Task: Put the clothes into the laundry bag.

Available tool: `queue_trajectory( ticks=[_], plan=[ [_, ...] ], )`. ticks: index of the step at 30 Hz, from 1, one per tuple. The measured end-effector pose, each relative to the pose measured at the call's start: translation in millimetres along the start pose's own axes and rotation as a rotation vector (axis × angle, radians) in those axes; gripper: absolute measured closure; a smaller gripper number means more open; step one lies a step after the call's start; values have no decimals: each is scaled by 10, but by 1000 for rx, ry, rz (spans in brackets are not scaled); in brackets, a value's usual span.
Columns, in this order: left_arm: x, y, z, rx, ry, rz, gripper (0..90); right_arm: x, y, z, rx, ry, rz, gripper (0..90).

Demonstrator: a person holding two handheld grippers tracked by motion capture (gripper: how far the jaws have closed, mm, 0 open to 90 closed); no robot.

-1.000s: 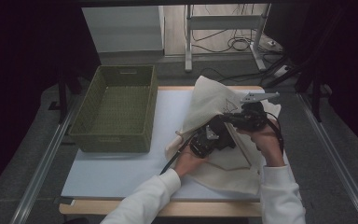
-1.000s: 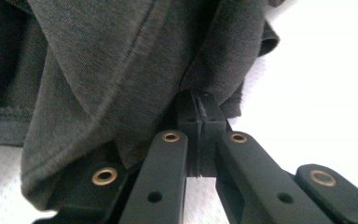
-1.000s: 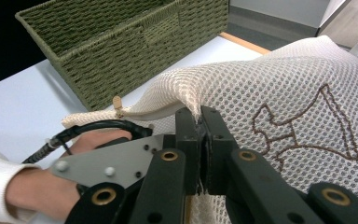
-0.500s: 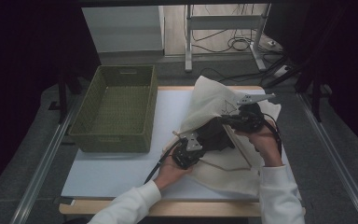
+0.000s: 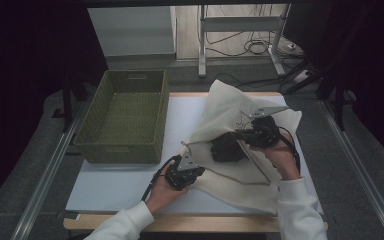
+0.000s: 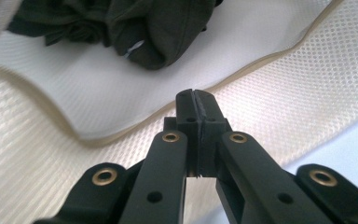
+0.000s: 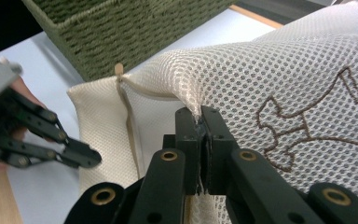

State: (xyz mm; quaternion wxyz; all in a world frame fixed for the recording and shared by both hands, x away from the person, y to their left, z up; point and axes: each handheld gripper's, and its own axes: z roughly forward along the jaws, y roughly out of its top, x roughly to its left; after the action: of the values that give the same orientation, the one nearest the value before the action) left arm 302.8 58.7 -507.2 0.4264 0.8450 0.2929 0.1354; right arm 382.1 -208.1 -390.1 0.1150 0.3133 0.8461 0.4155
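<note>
Lying centre-right on the white surface (image 5: 130, 185), cream mesh bag (image 5: 230, 112) with dark cloth (image 5: 225, 147) inside, right tool (image 7: 199, 122) pinching its upper rim, left tool (image 6: 196, 100) hovering closed and empty at lower centre, green basket (image 5: 125, 117) sitting upper left.

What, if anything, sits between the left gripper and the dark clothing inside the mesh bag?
Nothing solid blocks it. The left gripper, jaws shut, sits at the bag's lower open edge, and the dark clothing lies beyond on the inner mesh. The right gripper pinches the upper edge, holding the mouth open.
</note>
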Motion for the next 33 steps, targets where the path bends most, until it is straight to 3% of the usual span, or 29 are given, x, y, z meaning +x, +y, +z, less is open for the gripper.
queue_trajectory(
  ticks=[13,20,33],
  plan=[
    [49,-153,-373,-44,-9,-57,898,71,-180,82,62,9,-9,866],
    [43,-199,-438,-48,-14,-72,898,129,-261,159,83,7,-14,866],
    [160,-328,-583,-55,10,-114,897,221,-462,372,135,10,-28,865]
  ],
)
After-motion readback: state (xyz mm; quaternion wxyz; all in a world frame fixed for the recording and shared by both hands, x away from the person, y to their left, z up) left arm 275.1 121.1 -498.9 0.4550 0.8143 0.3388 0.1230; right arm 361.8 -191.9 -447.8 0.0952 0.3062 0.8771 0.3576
